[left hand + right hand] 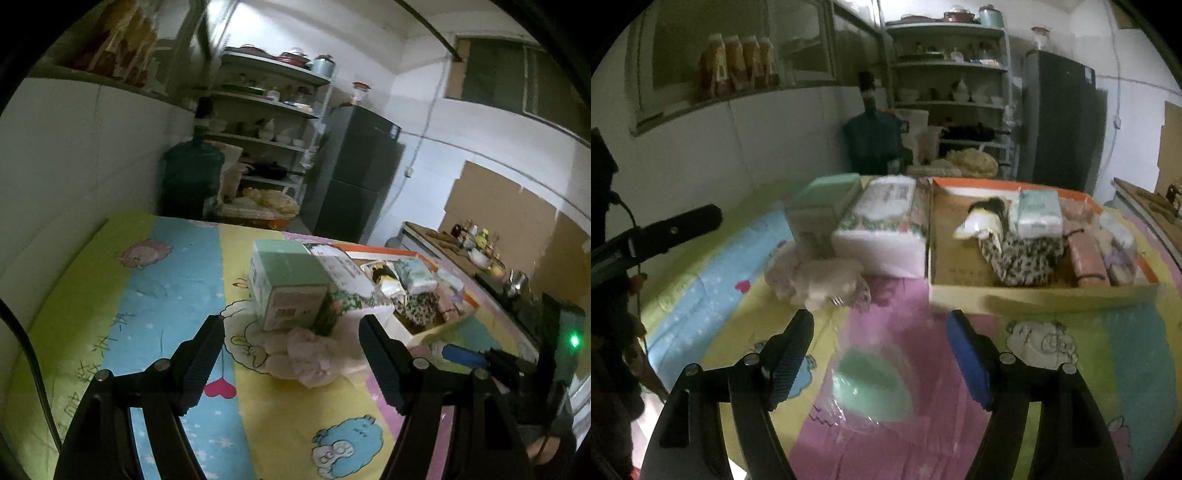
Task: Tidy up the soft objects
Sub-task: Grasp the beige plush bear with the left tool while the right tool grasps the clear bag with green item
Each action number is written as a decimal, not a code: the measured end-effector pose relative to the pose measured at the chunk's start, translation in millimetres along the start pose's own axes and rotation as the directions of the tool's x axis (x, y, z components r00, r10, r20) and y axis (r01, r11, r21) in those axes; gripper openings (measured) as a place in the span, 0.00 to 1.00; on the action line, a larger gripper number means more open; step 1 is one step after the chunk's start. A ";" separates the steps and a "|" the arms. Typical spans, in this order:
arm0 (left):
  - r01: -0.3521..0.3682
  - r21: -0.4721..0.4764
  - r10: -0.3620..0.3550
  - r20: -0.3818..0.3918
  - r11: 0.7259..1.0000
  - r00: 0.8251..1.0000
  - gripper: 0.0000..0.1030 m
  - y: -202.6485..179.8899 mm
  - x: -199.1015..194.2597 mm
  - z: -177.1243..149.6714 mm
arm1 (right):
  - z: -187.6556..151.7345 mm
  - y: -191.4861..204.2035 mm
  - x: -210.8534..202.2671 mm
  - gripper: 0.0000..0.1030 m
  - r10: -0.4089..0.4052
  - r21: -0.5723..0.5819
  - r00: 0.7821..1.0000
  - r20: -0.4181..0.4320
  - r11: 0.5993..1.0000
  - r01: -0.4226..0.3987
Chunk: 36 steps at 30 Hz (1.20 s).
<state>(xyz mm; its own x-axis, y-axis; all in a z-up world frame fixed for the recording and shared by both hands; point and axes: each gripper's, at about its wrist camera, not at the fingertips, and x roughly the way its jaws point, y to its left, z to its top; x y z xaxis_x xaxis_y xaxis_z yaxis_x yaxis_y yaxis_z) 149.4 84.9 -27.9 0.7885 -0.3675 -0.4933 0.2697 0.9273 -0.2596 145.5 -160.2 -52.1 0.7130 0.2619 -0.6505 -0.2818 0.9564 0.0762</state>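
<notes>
Pink soft bundle (pixel 310 354) ahead of left gripper (pixel 291 328); both grippers' fingers wide, empty.

A dark fridge (pixel 1060 122) stands beside cluttered shelves (pixel 949 66) behind a water jug (pixel 192 173)

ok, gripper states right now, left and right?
Left gripper: open, holding nothing, fingers apart above the pale pink bundle.
Right gripper: open, holding nothing.
</notes>
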 end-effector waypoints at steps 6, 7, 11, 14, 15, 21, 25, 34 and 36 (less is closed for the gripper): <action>0.057 0.076 -0.056 -0.012 0.995 0.998 0.73 1.4 1.1 -8.0 | -10.9 -6.3 11.0 0.73 -0.011 0.018 0.999 -0.042 1.000 0.012; 0.066 0.091 -0.065 -0.015 0.994 0.998 0.73 0.6 1.3 -9.0 | -12.7 -7.3 12.4 0.73 -0.011 0.021 0.999 -0.048 1.000 0.012; 0.122 0.172 -0.119 -0.031 0.978 0.992 0.73 -5.7 3.0 -11.0 | -18.1 -10.1 17.7 0.73 0.003 0.032 0.998 -0.069 0.999 -0.001; 0.169 0.276 -0.158 -0.060 0.946 0.986 0.73 -15.3 7.7 -11.9 | -20.3 -12.5 18.4 0.73 0.021 0.040 0.997 -0.078 0.999 -0.018; 0.180 0.308 -0.166 -0.071 0.934 0.984 0.73 -18.6 9.1 -12.4 | -20.9 -13.1 19.1 0.73 0.029 0.044 0.996 -0.084 0.999 -0.025; 0.291 0.473 -0.235 -0.175 0.832 0.956 0.73 -37.8 21.6 -17.2 | -24.2 -12.1 18.6 0.47 0.063 0.047 0.992 -0.110 0.997 -0.058; 0.360 0.540 -0.266 -0.247 0.761 0.932 0.73 -46.6 37.9 -13.0 | -25.3 -8.1 15.6 0.46 0.059 0.030 0.992 -0.111 0.998 -0.056; 0.458 0.601 -0.274 -0.376 0.655 0.885 0.73 -51.7 72.5 -12.0 | -24.4 -10.5 -5.6 0.46 0.071 0.043 0.995 -0.070 0.997 -0.068; 0.462 0.619 -0.262 -0.390 0.636 0.883 0.72 -52.6 75.9 -14.3 | -22.7 -12.1 -8.7 0.46 0.075 0.045 0.995 -0.063 0.996 -0.073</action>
<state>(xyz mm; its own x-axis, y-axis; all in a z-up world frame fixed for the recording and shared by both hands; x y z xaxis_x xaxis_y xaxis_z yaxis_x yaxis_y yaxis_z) 187.2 7.2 -63.6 0.4096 -0.5951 -0.6914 0.8776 0.4639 0.1206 128.2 -177.0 -64.5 0.6481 0.3246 -0.6889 -0.3033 0.9398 0.1575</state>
